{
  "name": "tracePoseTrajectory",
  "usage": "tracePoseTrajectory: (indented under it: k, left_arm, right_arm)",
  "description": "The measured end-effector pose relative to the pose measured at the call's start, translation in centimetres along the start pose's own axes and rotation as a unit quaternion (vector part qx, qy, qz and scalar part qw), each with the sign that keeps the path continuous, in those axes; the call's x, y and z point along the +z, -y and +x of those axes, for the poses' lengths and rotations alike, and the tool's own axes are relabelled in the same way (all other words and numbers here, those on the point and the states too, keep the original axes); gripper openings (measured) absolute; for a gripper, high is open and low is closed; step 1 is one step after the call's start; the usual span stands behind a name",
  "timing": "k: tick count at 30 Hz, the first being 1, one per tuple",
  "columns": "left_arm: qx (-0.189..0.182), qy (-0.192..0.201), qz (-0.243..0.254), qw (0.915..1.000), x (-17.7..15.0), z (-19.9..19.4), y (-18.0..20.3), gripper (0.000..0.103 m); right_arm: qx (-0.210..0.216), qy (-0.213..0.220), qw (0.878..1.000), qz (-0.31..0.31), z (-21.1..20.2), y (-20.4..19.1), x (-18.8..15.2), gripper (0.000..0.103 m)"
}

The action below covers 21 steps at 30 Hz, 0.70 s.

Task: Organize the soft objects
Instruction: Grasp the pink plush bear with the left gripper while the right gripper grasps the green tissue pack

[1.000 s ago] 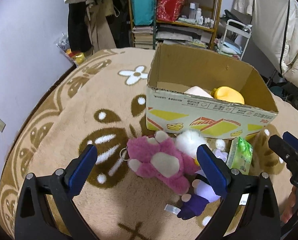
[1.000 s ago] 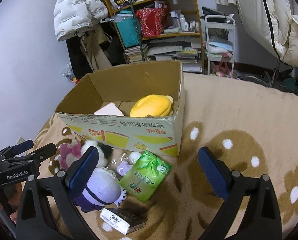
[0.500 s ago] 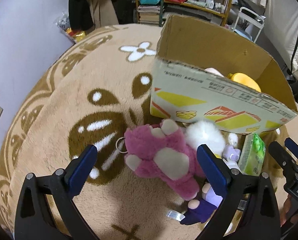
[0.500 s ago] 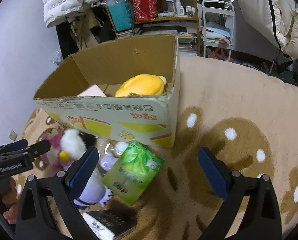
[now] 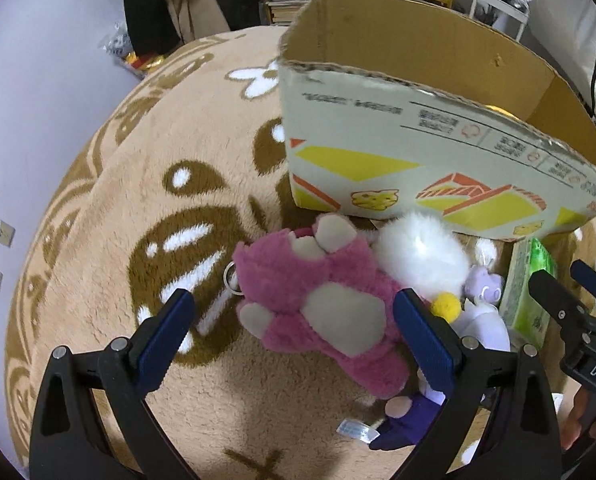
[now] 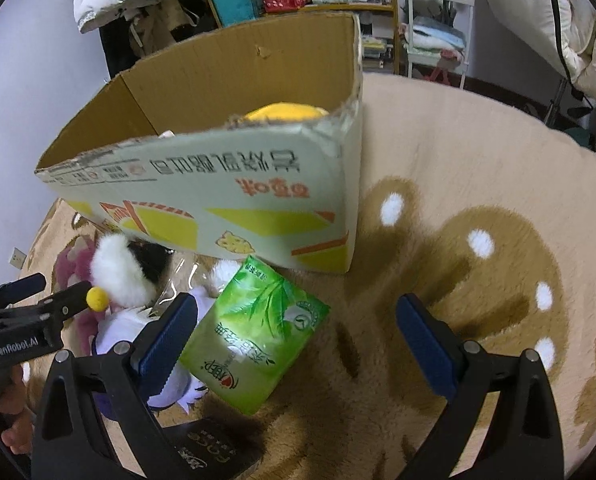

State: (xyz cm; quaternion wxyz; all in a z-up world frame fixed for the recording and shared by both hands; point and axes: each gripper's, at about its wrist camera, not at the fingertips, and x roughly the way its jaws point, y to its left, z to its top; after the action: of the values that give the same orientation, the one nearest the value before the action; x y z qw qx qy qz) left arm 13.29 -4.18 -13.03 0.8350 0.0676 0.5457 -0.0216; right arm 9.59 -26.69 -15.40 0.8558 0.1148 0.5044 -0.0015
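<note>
Now the left gripper [image 5: 293,336], jaws apart, has dropped close around the fluffy pink plush bear [image 5: 322,304] lying before the printed cardboard box [image 5: 418,168], so a grab looks near, while the right gripper [image 6: 298,344] hovers spread too.

- plush bear [image 5: 322,304] showing pink, beige paws
- fluffy toy [image 5: 418,256] showing white, yellow pompom
- tissue pack [image 6: 253,336] showing green leaf print
- cardboard box [image 6: 217,200] showing yellow and orange graphics
- rug [image 5: 137,184] showing tan, brown-white pattern
- gripper pads [image 5: 165,336] showing blue
</note>
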Motion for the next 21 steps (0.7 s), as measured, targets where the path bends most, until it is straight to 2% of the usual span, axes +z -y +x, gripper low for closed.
tracePoseTrajectory:
  k: [6,11,21]
  left_arm:
    - [-0.015,0.0,-0.008,0.9999,0.2,0.1,0.1,0.099]
    - [-0.022,-0.001,0.003,0.9998,0.3,0.4,0.9,0.099]
    - [-0.047,-0.041,0.0,0.9981,0.1,2.4,1.1,0.099]
  right_arm:
    - [0.004,-0.011,1.0,0.004,0.9,-0.4,-0.1,0.103]
    - [0.007,-0.017,1.0,0.001,1.4,-0.7,-0.3,0.103]
    - [0.005,-0.037,0.999,-0.013,2.8,-1.6,-0.6,0.103]
